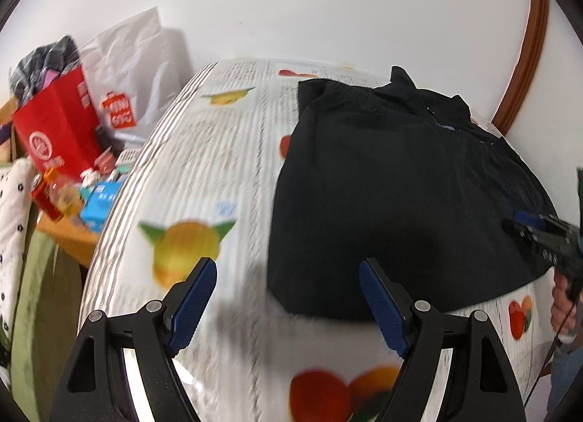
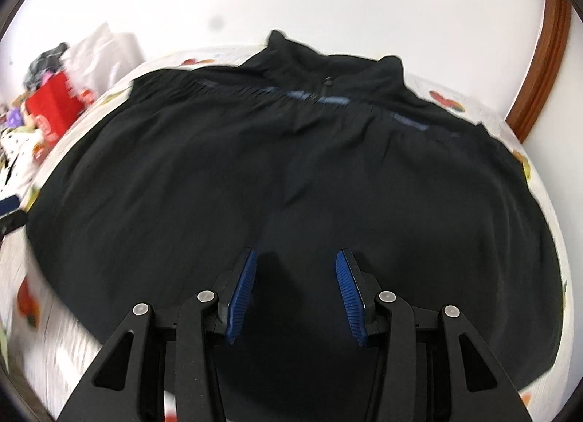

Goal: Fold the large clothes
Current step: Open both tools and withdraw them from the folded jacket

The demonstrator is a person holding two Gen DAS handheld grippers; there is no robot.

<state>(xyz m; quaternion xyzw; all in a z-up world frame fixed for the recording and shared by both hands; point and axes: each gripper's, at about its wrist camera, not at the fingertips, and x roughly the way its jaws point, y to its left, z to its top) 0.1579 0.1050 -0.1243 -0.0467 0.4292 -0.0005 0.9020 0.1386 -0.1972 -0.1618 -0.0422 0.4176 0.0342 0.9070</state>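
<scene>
Here both tongs, left [image 1: 288, 272] and right [image 2: 296, 263], tilt down, open, above the black garment [image 2: 291, 174]

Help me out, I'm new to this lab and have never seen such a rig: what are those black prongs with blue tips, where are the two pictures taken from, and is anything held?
A person holds a two-finger gripper in each hand, each carrying a fisheye camera. One picture looks along the left gripper, the other along the right gripper. A black garment lies spread on a fruit-printed cloth. Both grippers are open and hold nothing.
</scene>
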